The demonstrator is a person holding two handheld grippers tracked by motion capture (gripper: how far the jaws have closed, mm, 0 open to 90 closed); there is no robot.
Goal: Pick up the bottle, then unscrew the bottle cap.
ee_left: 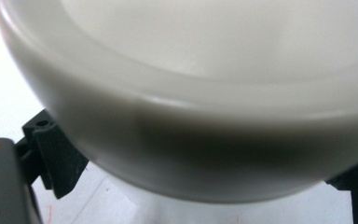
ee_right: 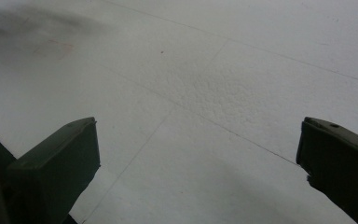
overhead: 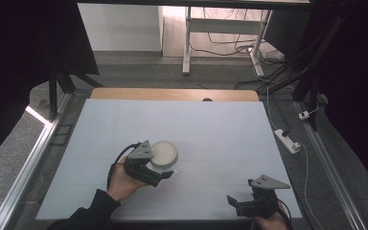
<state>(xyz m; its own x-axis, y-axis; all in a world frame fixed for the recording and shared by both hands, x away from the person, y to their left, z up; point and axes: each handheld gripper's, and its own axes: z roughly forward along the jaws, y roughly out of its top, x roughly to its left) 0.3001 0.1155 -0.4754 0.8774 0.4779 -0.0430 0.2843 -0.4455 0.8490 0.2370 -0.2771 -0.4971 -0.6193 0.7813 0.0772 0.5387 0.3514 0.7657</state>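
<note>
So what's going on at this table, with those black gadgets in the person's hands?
A person works at a white table with a hand-held gripper in each hand. The left gripper is at a white bowl near the table's middle, its jaws on either side of the bowl's body; whether they actually press on it is hard to tell. The right gripper waits near the front edge, jaws wide apart with nothing between them.

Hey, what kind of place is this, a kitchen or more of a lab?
Likely a lab or recording workspace, not a kitchen: a plain white foam-covered table, black curtains around it, and loose cables with a white power strip on the grey floor.
</note>
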